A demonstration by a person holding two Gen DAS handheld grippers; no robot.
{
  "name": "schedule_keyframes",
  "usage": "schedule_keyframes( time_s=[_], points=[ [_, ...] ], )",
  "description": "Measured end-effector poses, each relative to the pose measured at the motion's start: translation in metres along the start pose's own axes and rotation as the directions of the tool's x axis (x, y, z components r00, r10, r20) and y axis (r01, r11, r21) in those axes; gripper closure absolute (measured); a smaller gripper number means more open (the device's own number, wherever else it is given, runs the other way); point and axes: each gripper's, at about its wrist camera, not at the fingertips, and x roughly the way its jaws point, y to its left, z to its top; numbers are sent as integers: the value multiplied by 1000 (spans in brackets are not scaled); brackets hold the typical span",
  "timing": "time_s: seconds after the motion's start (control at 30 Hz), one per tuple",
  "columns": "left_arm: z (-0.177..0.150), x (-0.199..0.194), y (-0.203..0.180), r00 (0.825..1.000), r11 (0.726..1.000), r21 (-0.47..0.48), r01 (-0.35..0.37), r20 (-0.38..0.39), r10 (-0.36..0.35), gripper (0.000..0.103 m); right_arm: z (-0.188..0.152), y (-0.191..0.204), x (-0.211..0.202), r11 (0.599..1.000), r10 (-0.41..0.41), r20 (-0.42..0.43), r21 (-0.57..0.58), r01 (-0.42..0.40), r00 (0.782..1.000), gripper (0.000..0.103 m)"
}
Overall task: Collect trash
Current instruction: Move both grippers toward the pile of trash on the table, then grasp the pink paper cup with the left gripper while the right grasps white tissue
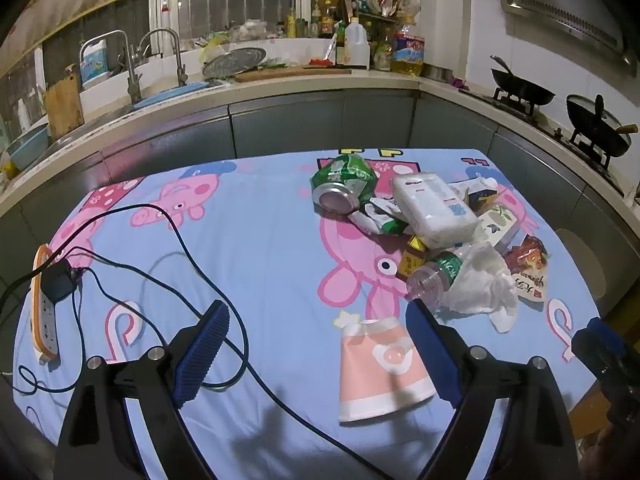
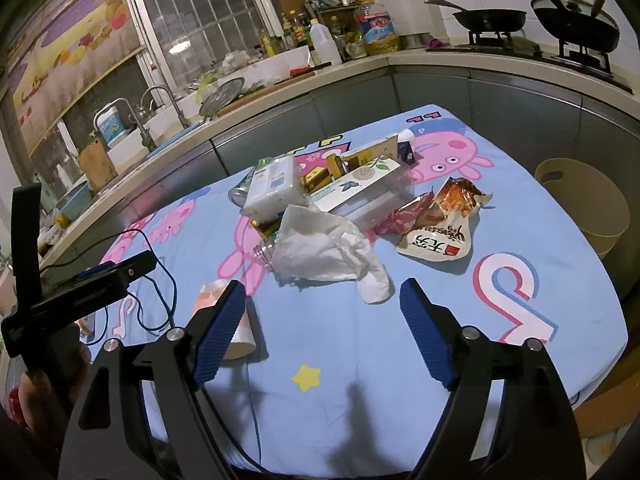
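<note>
A pile of trash lies on a blue cartoon-pig cloth (image 1: 260, 248): a crushed green can (image 1: 344, 184), a white tissue pack (image 1: 434, 208), a clear plastic bottle (image 1: 432, 278), crumpled white tissue (image 1: 484, 284) and a snack wrapper (image 1: 528, 268). A pink paper cup (image 1: 380, 364) lies on its side between my left gripper's (image 1: 320, 344) open fingers. My right gripper (image 2: 322, 324) is open and empty, just short of the tissue (image 2: 328, 248); the snack wrapper (image 2: 440, 220) is to its right. The cup (image 2: 236, 320) shows behind its left finger.
A beige bin (image 2: 584, 204) stands off the table's right edge. A power strip (image 1: 44, 304) with black cables (image 1: 192, 264) lies on the table's left side. A kitchen counter with sink, bottles and woks curves behind the table.
</note>
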Motion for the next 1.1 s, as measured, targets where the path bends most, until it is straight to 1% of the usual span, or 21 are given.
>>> schedule_keyframes(
  time_s=[0.1, 0.3, 0.37, 0.4, 0.43, 0.47, 0.5, 0.53, 0.57, 0.6, 0.63, 0.73, 0.77, 0.87, 0.9, 1.03, 1.1],
  points=[
    [-1, 4, 1, 1000, 1000, -6, 1, -18, -1, 13, 0, 1, 1, 1000, -11, -5, -13, 11, 1000, 18],
    [0, 11, 4, 999, 1000, -16, 15, -33, -15, 11, 2, 1, 0, 999, -8, 20, -33, 9, 1000, 19],
    [0, 15, 6, 999, 1000, -11, 26, -42, -27, 11, 3, -1, 1, 1000, -5, 18, -28, 5, 1000, 23],
    [1, 17, 8, 998, 999, -7, 37, -49, -37, 11, 5, -2, 3, 999, -5, 17, -32, 6, 1000, 29],
    [2, 20, 11, 997, 998, -5, 57, -56, -57, 11, 7, -4, 4, 999, -15, 22, -41, 16, 1000, 37],
    [3, 22, 15, 995, 997, -5, 79, -65, -79, 11, 10, -5, 5, 998, -34, 36, -57, 36, 999, 41],
    [4, 25, 18, 991, 994, -9, 105, -78, -106, 11, 12, -8, 7, 995, -56, 53, -79, 60, 997, 48],
    [5, 29, 25, 986, 990, -22, 137, -96, -139, 11, 16, -13, 13, 990, -84, 45, -106, 88, 996, 53],
    [5, 32, 29, 981, 987, -32, 157, -107, -159, 11, 17, -17, 18, 989, -85, 24, -115, 87, 996, 55],
    [5, 35, 33, 975, 982, -42, 182, -120, -185, 11, 18, -21, 25, 989, -82, -1, -124, 81, 997, 62],
    [4, 37, 35, 971, 979, -47, 200, -126, -204, 11, 17, -26, 33, 988, -83, -27, -130, 79, 996, 65],
    [-1, 43, 38, 953, 964, -59, 258, -150, -264, 13, 11, -36, 52, 991, -62, -97, -125, 49, 993, 65],
    [-3, 46, 37, 944, 958, -62, 279, -165, -286, 15, 10, -37, 57, 992, -53, -112, -124, 39, 992, 64],
    [-12, 57, 30, 923, 948, -62, 313, -217, -319, 22, 9, -37, 70, 993, -14, -128, -120, -1, 992, 63],
    [-15, 61, 27, 915, 944, -59, 324, -235, -329, 24, 10, -37, 75, 992, 0, -136, -123, -17, 991, 60],
    [-24, 69, 17, 894, 935, -56, 351, -278, -352, 28, 13, -32, 91, 986, -4, -141, -166, -19, 990, 59],
    [-27, 75, 12, 881, 928, -56, 368, -300, -367, 35, 14, -30, 101, 982, -12, -151, -189, -17, 988, 59]
  ],
)
